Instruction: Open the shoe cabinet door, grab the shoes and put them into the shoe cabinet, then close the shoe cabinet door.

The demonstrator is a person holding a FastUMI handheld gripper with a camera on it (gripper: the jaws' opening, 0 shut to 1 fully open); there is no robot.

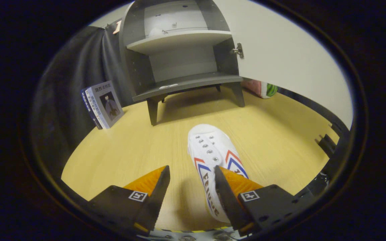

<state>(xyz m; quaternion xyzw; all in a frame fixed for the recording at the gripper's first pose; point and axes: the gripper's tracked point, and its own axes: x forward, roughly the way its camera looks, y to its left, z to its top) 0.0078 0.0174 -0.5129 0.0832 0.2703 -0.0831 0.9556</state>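
On the table (119, 150), just ahead of the tool (192, 172), lies a white shoe (211, 150) with red and blue chevrons and dark lettering I cannot read surely along its side. Its heel end runs between the spread fingers, against the right one; the left finger stands apart, so the tool is open. Farther off stands the grey shoe cabinet (183, 53), its white door (286, 57) swung wide to the right, both shelves bare. Left of it a book (104, 104) leans against the dark cloth wall.
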